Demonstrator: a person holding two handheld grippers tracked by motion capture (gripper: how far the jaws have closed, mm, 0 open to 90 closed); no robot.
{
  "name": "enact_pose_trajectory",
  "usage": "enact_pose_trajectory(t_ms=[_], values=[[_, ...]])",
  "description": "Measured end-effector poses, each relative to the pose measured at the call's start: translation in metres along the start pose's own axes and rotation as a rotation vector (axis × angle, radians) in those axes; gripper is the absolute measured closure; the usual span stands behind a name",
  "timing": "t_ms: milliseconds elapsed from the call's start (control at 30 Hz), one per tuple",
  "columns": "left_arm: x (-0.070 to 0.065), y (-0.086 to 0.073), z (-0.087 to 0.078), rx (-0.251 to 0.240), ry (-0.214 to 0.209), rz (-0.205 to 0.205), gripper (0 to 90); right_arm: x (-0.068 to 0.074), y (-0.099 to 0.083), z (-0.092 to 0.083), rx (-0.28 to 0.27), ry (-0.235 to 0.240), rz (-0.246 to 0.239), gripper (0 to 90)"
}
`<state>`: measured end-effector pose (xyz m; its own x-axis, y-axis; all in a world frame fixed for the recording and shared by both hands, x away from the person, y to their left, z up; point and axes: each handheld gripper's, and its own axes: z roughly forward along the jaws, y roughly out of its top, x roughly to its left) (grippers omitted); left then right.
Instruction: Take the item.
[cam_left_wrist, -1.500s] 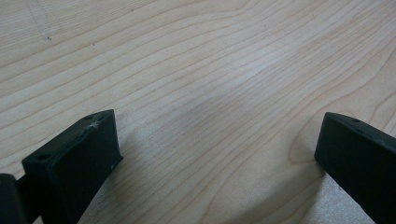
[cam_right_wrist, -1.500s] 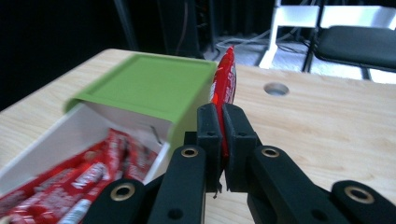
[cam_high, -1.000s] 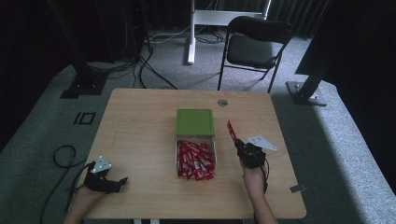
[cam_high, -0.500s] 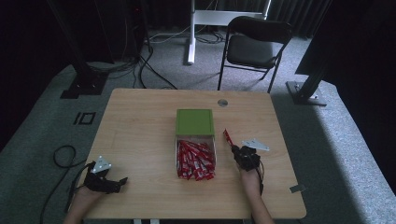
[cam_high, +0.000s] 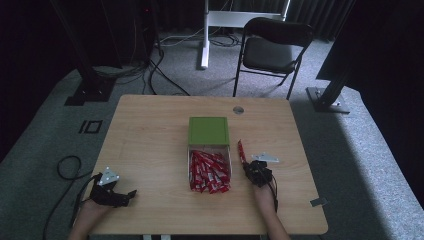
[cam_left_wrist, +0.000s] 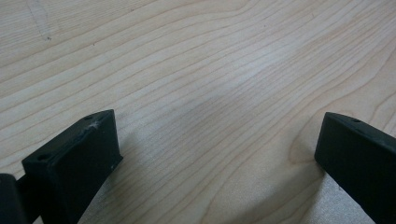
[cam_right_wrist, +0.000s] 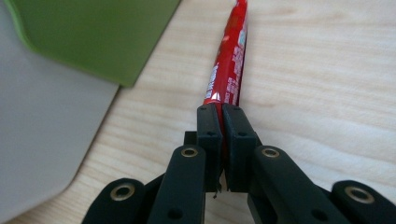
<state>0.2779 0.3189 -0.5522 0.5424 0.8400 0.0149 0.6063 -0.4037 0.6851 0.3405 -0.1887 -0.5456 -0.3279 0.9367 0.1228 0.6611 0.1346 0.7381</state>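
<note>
Right gripper view is showing the right hand-held gripper (cam_right_wrist: 223, 114) pinching one red packet (cam_right_wrist: 227, 70) flat between closed jaws, the packet sticking out ahead of them over the bare wood, just beside the green lid (cam_right_wrist: 88, 32). In the high view that gripper (cam_high: 248, 169) is hanging near the right edge of the surface (cam_high: 150, 135), to the right of the clear box (cam_high: 210, 167), with the packet (cam_high: 241, 151) pointing toward the far edge. The box is lying mid-surface, holding a loose heap of red packets (cam_high: 209, 172); its green lid (cam_high: 209, 131) is sitting at its far end, leaving the heap uncovered. Judging by this, one packet is out of the box and not yet set down, and most of the heap is still waiting inside. The left hand-held gripper (cam_high: 125, 195) is resting near the near-left corner, its jaws standing wide over bare wood with nothing between them.
</note>
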Motion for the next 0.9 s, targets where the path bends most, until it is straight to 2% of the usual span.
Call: enact_pose_trajectory(t_ms=[167,233,333,467,500,567,633,800,900], values=[[0.0,0.0,0.0,-0.001,0.0,-0.001,0.7,0.002,0.003,0.002,0.039,-0.012,-0.016,86.6],[0.0,0.0,0.0,0.0,0.0,0.0,0.7,0.003,0.003,0.003,0.038,-0.016,-0.017,86.2],[0.0,0.0,0.0,-0.001,0.0,-0.001,0.7,0.003,0.001,0.003,0.029,0.003,-0.008,84.7],[0.0,0.0,0.0,-0.001,0.0,-0.001,0.7,0.002,0.001,0.001,0.008,0.027,0.007,71.9],[0.0,0.0,0.0,-0.001,0.0,-0.001,0.7,0.002,0.001,0.001,0.003,0.029,0.002,64.6],[0.0,0.0,0.0,-0.001,0.0,-0.001,0.7,0.002,0.002,0.0,0.001,0.036,-0.008,61.4],[0.0,0.0,0.0,-0.001,0.0,-0.001,0.7,0.002,0.004,-0.002,-0.006,0.03,-0.001,54.0],[0.0,0.0,0.0,0.0,0.0,0.0,0.7,0.0,0.008,-0.008,-0.029,0.021,0.01,50.2],[0.0,0.0,0.0,0.0,0.0,0.0,0.7,-0.007,0.013,-0.016,-0.049,0.013,0.028,47.7]])
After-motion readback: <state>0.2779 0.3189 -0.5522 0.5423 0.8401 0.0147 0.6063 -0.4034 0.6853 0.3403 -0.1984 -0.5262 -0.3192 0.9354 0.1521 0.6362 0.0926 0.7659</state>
